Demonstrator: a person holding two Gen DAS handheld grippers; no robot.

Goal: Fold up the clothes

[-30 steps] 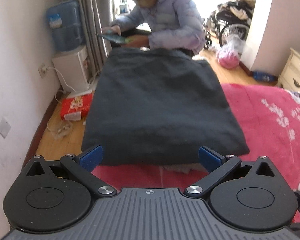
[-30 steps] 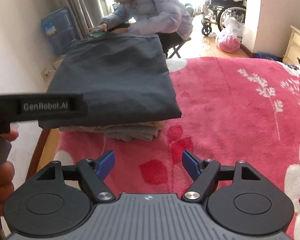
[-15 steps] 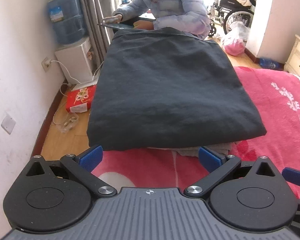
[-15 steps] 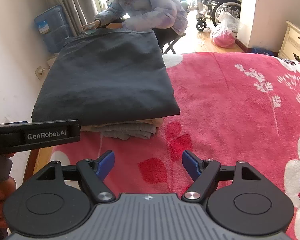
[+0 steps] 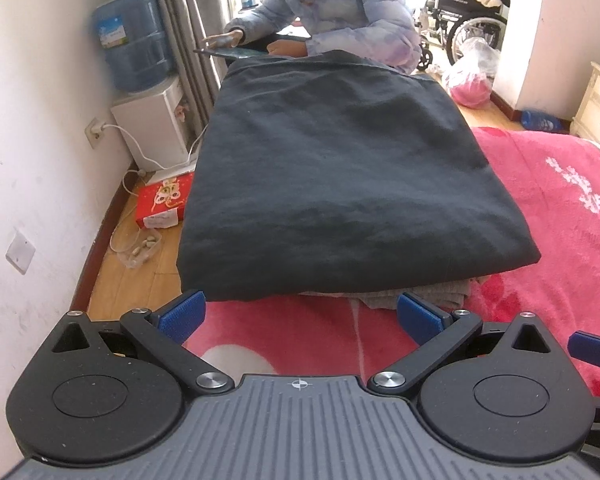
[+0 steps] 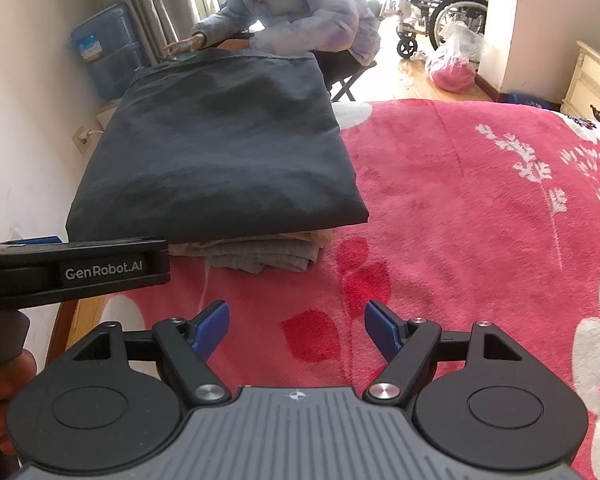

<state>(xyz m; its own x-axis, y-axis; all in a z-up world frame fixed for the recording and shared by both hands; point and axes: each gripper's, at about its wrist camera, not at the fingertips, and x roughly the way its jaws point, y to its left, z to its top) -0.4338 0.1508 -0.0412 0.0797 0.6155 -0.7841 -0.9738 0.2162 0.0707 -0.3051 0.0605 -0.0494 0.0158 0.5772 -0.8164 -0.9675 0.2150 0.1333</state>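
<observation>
Blue-tipped tongs (image 6: 296, 326) – tilted down, agape, empty

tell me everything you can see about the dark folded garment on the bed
The dark folded garment is charcoal-black, matte woven-looking cloth, folded into a flat, roughly rectangular slab with soft creases. It lies on top of a stack of grey and beige folded clothes at the edge of the pink floral blanket, near the wall. Neither gripper touches it.

Folded dark garment (image 5: 340, 184) atop grey clothes (image 5: 416, 296), pink blanket (image 5: 560, 216).
</observation>
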